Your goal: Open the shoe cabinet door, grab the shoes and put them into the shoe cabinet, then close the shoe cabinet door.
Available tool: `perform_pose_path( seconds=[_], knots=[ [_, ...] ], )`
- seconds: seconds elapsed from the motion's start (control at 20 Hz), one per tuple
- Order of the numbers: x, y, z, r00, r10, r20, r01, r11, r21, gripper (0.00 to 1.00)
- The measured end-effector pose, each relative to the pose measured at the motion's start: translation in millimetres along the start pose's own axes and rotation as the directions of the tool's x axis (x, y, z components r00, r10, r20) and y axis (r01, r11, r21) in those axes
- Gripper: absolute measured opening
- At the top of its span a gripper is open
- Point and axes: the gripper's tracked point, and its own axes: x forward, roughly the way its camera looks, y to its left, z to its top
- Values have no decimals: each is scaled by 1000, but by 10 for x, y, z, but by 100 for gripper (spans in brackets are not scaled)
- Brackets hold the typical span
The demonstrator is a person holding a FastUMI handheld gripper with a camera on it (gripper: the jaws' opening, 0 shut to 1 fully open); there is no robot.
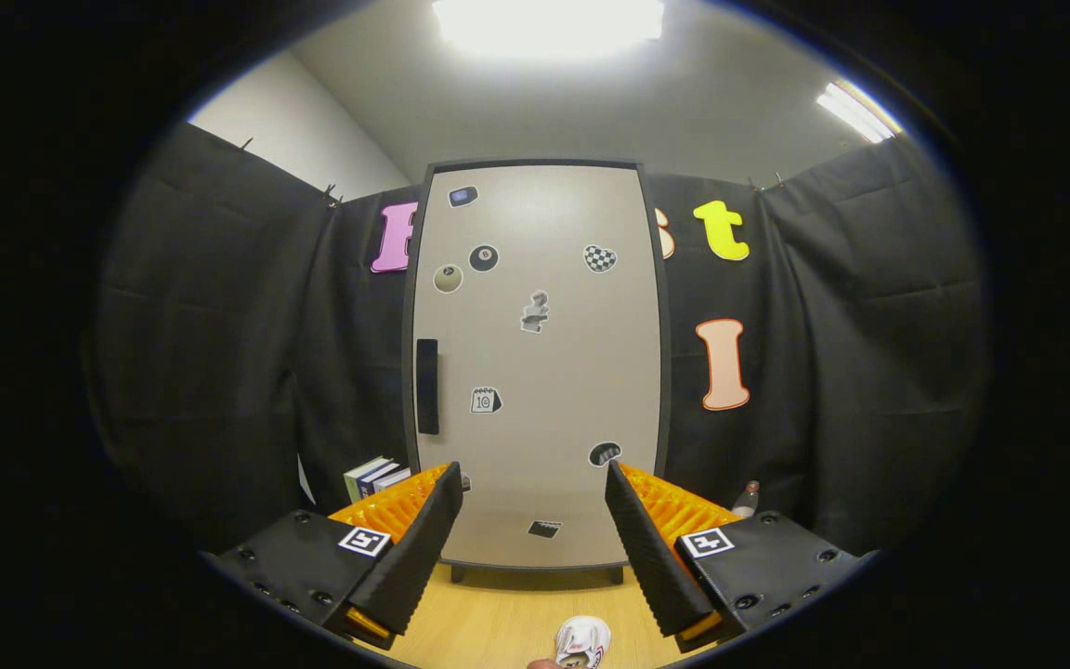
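The gripper [532, 502] stands wide, its two fingers spread well apart and holding nothing, with bare wooden worktop [507, 613] showing in the gap between them. Beyond the fingers, at the far side of the worktop, the shoe cabinet [535, 362] stands upright on short dark feet, a tall pale box with a dark frame. Its door [544, 390] is shut and flush with the frame. A dark vertical handle [427, 386] sits on the left edge of the door, about halfway up. Small stickers are scattered over the door face, among them a black ball [484, 258], a pale ball [448, 278], a checkered heart [600, 258] and a little calendar [486, 400]. Near, between the fingers and closer than their tips, a white shoe [582, 641] with some red marking lies on the worktop, cut off so only part of it is seen; what touches its near end cannot be made out. To the left of the cabinet, just behind the left finger, a few books [377, 477] stand together on the worktop. To the right of the cabinet, behind the right finger, the top of a bottle [747, 499] pokes up. Black cloth hangs behind everything, and a bright ceiling light [549, 23] glows above the cabinet.
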Motion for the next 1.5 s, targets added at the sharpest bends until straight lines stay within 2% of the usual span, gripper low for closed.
perform_pose_path(
  seconds=[0.35, 0.6, 0.85, 1.2, 1.5],
  knots=[
    [408, 257, 182, 999, 35, 5, -35, 999, 0, 97],
    [825, 615, 298, 995, 103, -3, -103, 994, -25, 97],
    [1286, 923, 353, 988, 155, -5, -155, 988, -1, 97],
    [1964, 1109, 397, 989, 144, 15, -143, 989, -28, 97],
    [2364, 1203, 158, 992, 120, -32, -122, 991, -54, 97]
  ],
)
